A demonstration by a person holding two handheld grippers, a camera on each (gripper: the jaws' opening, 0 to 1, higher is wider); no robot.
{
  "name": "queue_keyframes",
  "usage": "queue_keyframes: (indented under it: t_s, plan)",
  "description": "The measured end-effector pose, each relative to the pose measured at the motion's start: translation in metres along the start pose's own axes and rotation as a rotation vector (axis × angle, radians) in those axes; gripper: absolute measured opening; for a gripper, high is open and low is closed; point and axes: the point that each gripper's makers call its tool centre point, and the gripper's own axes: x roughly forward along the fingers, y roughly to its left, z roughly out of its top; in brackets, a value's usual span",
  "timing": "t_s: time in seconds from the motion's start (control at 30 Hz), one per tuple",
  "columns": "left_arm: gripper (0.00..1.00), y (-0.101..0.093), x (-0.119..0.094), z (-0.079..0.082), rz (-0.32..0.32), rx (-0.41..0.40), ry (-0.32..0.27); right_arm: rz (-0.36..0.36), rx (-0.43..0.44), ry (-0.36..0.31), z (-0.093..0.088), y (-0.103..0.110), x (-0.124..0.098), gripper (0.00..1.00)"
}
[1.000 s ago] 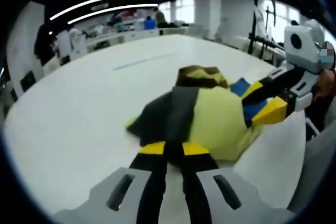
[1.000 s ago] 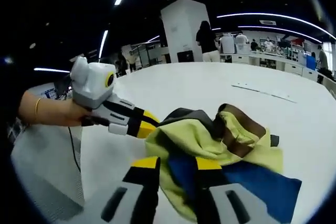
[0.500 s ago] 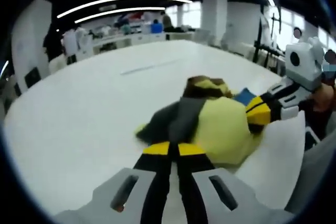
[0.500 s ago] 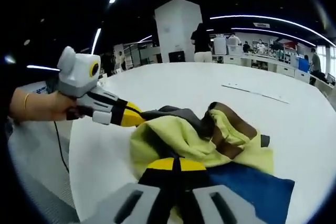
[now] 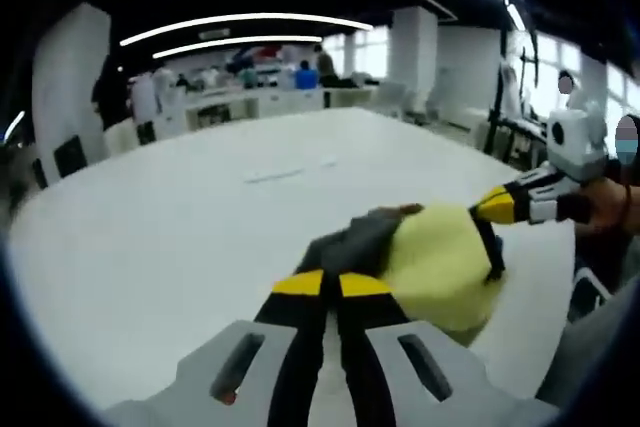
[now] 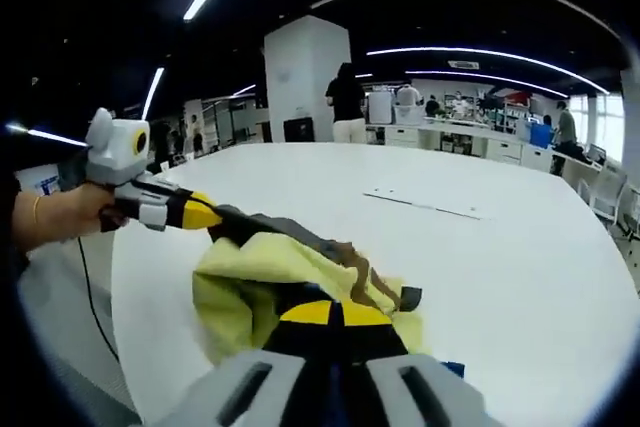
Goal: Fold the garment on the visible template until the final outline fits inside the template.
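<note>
The garment, yellow (image 5: 440, 262) with a dark grey part (image 5: 350, 245), hangs bunched between both grippers just above the white table (image 5: 140, 237). My left gripper (image 5: 328, 284) is shut on the grey fabric. The right gripper (image 5: 492, 207), held by a hand (image 5: 605, 202), enters from the right and pinches the yellow edge. In the right gripper view, my right gripper (image 6: 328, 313) is shut on the yellow cloth (image 6: 245, 287), near a brown collar (image 6: 368, 285) and a blue bit (image 6: 450, 369). The left gripper (image 6: 208, 217) comes in from the left, shut on the grey corner.
A thin grey strip (image 5: 290, 171) lies on the table beyond the garment, also visible as a strip (image 6: 425, 206) in the right gripper view. The table edge (image 6: 105, 297) runs close on the left. People, desks and a white pillar (image 6: 305, 82) stand far behind.
The right gripper went from open to shut on the yellow cloth. Both grippers have since risen with the garment, which now hangs gathered between them, showing less blue.
</note>
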Motion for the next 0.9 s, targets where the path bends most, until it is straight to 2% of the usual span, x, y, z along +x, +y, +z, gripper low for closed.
queue_keyframes:
  t_s: [0.17, 0.27, 0.33, 0.5, 0.73, 0.9]
  plan:
    - [0.0, 0.012, 0.0, 0.007, 0.034, 0.037, 0.007, -0.054, 0.005, -0.003, 0.006, -0.024, -0.007, 0.0]
    - [0.0, 0.023, -0.001, 0.013, 0.051, 0.039, 0.0, -0.093, 0.031, 0.005, 0.006, -0.045, -0.012, 0.0]
    - [0.0, 0.029, 0.0, 0.014, 0.058, 0.039, 0.008, -0.106, 0.06, 0.013, 0.005, -0.056, -0.014, 0.0]
    - [0.0, 0.045, 0.005, 0.014, 0.083, 0.057, 0.026, -0.141, 0.065, 0.024, 0.007, -0.081, -0.016, 0.0]
    - [0.0, 0.078, 0.005, 0.019, 0.143, 0.038, 0.02, -0.208, 0.11, 0.042, 0.008, -0.12, -0.019, 0.0]
    - [0.0, 0.096, 0.013, 0.013, 0.148, -0.001, 0.046, -0.22, 0.152, 0.06, 0.002, -0.145, -0.007, 0.0]
